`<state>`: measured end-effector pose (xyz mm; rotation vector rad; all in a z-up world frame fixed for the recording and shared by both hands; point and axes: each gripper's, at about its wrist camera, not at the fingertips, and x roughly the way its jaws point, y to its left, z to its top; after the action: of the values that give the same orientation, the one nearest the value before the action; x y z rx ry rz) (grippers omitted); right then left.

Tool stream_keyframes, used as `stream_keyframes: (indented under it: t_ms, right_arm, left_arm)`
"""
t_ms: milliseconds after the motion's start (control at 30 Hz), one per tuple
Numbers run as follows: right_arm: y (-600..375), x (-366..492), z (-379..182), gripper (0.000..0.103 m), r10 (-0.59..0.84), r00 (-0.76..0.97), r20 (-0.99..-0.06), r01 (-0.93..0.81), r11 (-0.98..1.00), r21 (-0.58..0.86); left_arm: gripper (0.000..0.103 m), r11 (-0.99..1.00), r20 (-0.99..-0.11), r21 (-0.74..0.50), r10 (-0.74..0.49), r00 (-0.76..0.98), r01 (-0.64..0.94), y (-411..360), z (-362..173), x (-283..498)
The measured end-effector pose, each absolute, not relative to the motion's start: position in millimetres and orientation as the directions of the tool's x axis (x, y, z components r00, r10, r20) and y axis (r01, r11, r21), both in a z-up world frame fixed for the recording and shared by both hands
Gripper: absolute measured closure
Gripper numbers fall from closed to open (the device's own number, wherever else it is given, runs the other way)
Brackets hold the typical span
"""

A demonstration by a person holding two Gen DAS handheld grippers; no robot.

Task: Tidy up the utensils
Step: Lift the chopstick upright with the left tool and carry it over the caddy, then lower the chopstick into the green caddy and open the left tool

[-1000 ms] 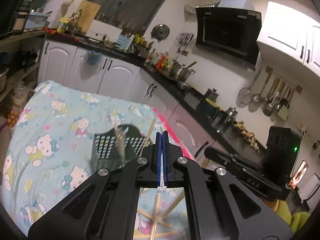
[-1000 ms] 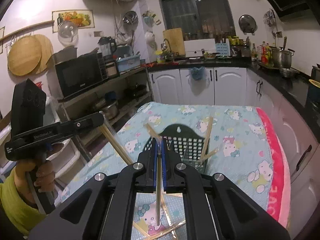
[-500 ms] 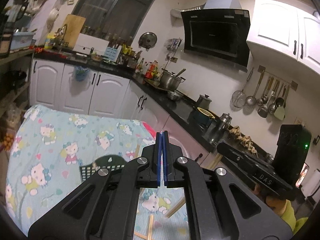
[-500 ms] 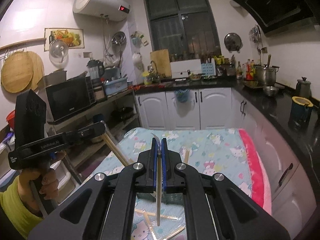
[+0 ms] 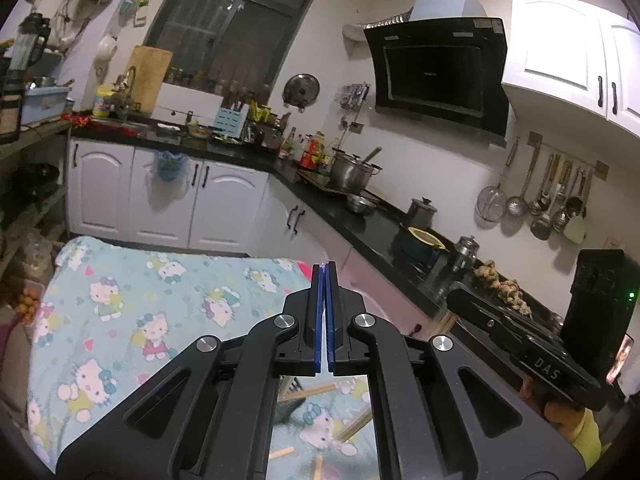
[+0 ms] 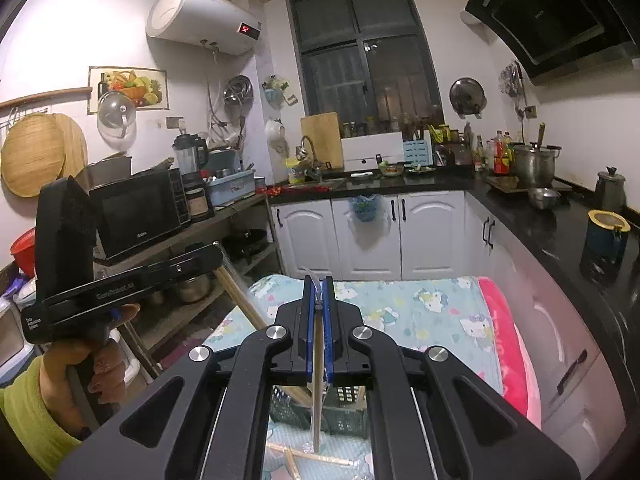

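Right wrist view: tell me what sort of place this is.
A home kitchen, most likely: a range hood over a black countertop with a stockpot, a microwave on a shelf, and a wall-mounted water heater.

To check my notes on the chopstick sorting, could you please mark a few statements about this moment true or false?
1. The right tongs grip a single chopstick. True.
2. The left tongs stand wide open. False: they are shut, and a wrapped pair of chopsticks hangs from their tip.
3. Loose chopsticks lie on the tablecloth. True.
4. The basket sits on the black counter. False: it stands on the tablecloth, below the right tongs.
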<state>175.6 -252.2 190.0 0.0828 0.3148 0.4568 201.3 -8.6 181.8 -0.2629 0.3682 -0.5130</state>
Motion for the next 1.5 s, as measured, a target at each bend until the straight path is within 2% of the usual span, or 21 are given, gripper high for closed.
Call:
stream_keyframes:
  t_ms: [267, 767, 1200, 1267, 1300, 1333, 1433, 1500]
  right_arm:
    - [-239.6, 195.4, 198.8, 0.099, 0.454, 0.855, -0.250, -0.431, 0.891, 0.143]
    - [-231.9, 245.4, 175.7, 0.099, 0.389, 0.884, -0.259, -0.365, 0.921, 0.139]
    - [-217.7, 285.2, 122.3, 0.098, 0.344, 0.880, -0.329, -0.303, 0.938, 0.169]
    - [-218.4, 289.0, 113.9, 0.095, 0.356, 0.866, -0.350, -0.306, 0.933, 0.191]
    - [-219.0, 291.4, 108.8, 0.083, 0.352, 0.861, -0.368, -0.296, 0.934, 0.200]
    - [-219.4, 291.8, 105.7, 0.065, 0.340, 0.860, -0.382, -0.282, 0.938, 0.200]
    - [-225.6, 288.7, 97.2, 0.062, 0.327, 0.853, -0.406, -0.257, 0.941, 0.219]
    - [-228.4, 284.9, 96.8, 0.062, 0.316, 0.856, -0.410, -0.250, 0.946, 0.206]
  left_arm:
    - [0.103, 0.864, -0.279, -0.307, -0.483, 0.830, 0.399, -2.8, 181.5, 215.5]
    - [0.103, 0.879, -0.350, -0.311, -0.461, 0.815, 0.363, -2.6, 134.4, 239.5]
    - [0.103, 0.883, -0.401, -0.336, -0.450, 0.798, 0.328, -0.5, 95.1, 253.6]
    - [0.103, 0.884, -0.413, -0.337, -0.447, 0.793, 0.323, 0.1, 89.3, 254.0]
    - [0.103, 0.884, -0.422, -0.340, -0.449, 0.788, 0.322, 0.3, 86.6, 254.2]
    - [0.103, 0.884, -0.430, -0.345, -0.448, 0.783, 0.316, 1.3, 83.8, 254.4]
    - [0.103, 0.883, -0.437, -0.360, -0.445, 0.782, 0.301, 4.7, 78.7, 252.5]
    - [0.096, 0.882, -0.435, -0.367, -0.443, 0.784, 0.295, 7.7, 77.0, 249.6]
